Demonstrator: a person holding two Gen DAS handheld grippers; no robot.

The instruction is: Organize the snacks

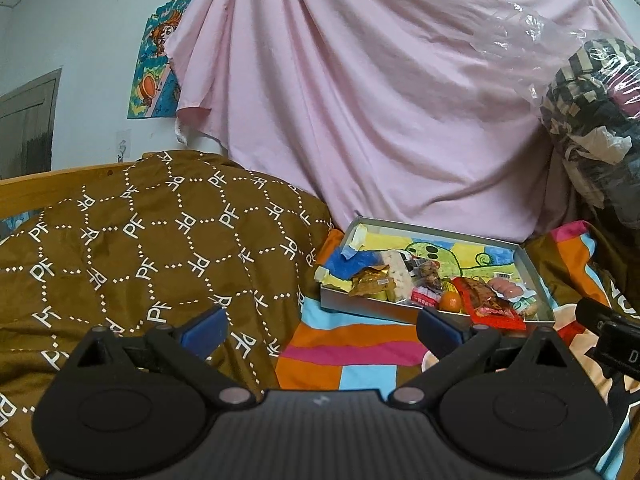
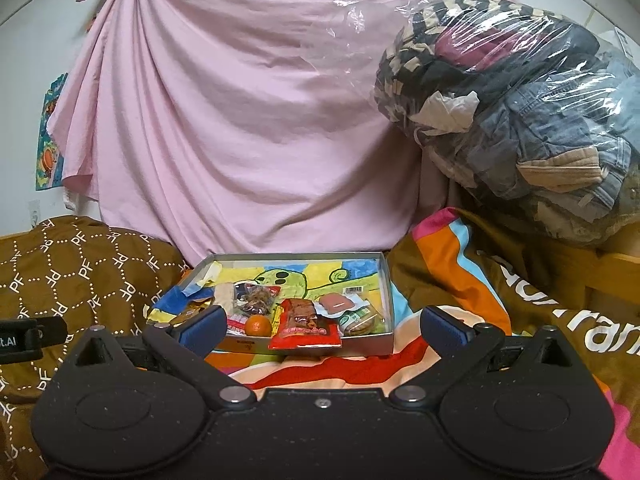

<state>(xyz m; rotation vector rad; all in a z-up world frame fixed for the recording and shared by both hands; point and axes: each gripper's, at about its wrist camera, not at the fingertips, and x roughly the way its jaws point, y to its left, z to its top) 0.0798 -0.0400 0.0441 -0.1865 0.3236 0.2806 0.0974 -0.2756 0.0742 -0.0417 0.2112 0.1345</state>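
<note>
At far left we note a brown quilted blanket with white letter print, bunched on the bed. We hold the left gripper with its blue-padded fingers spread wide, nothing between them, short of the shallow grey cardboard tray with a cartoon-printed floor. The tray rests on a striped multicolour bedsheet below a draped pink cloth. The snacks sit crowded at the tray's near edge: a gold foil packet, a small orange fruit, a red snack packet overhanging the rim. Our right gripper is likewise splayed and empty, facing the tray. At far right, a clear plastic bag stuffed with clothes.
</note>
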